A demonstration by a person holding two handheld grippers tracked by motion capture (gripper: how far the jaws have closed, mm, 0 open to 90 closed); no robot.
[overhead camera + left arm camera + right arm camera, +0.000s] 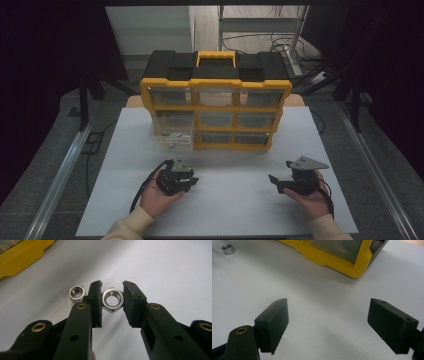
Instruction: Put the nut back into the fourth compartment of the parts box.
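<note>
Picking up a steel hex nut from the table beside a drawer organiser. The left gripper (112, 293) holds a hex nut (112, 300) between its two black jaws: the pads press on opposite flats and the threaded bore faces the camera, so the grasp looks complete and the step in hand appears to be the lift or carry. A second hex nut (76, 293) lies on the white table (162, 265) just beside the outer face of one jaw, apart from the held one; in the right gripper view a nut (228, 249) rests far off on the same surface. The right gripper (328, 322) hangs low over bare table with its jaws spread wide and nothing between them. The yellow-framed organiser (216, 106) stands upright at the far side of the table in the high view, with a black top, a yellow handle and three rows of clear plastic drawers; one drawer (172, 139) at its lower left stands pulled out. The next move probably calls for a steady carry towards that drawer without loosening the pinch, since smooth polished metal held on two narrow flats could twist or slip. Textures contrast: bright machined steel, matt rubbery pads, glossy moulded plastic, a matt white tabletop.
</note>
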